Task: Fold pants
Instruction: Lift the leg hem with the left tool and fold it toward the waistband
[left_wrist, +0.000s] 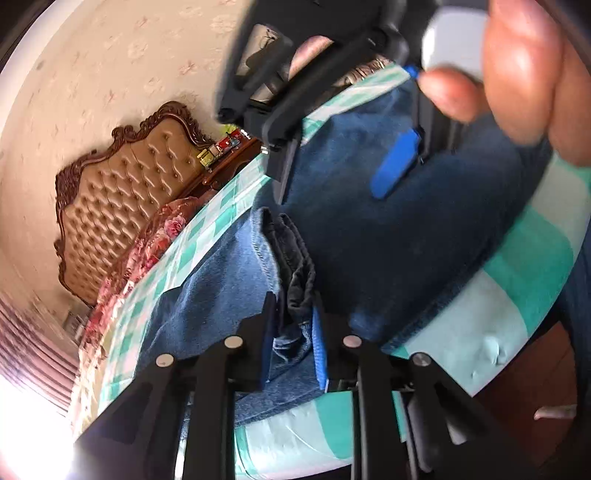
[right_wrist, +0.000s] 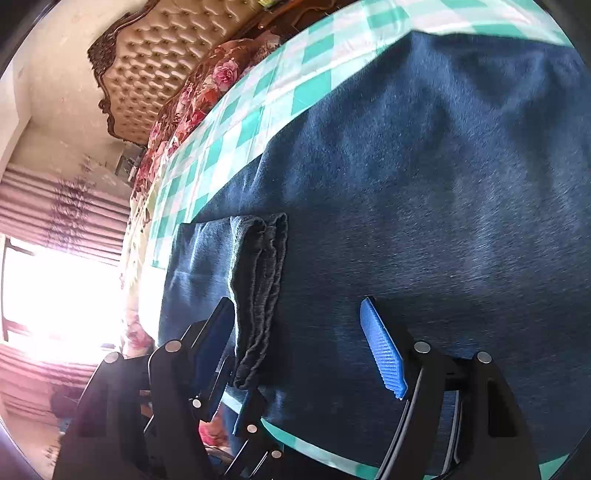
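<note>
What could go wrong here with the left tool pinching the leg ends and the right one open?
1. The left tool pinches only a thin bunch of the dark blue denim pants at the stacked hems; a layer could slip out when pulled.
2. The right tool stands open over the fabric, so that side may lag and skew the fold.

A home bedroom: tufted headboard (left_wrist: 122, 192) (carved frame), floral bedding (right_wrist: 207, 92), curtains (right_wrist: 62, 221).

Checked sheet (right_wrist: 258, 122) bare beyond pants (right_wrist: 424, 203), right tongs (left_wrist: 332, 173) crowding above (hand (left_wrist: 524, 70) too)
</note>
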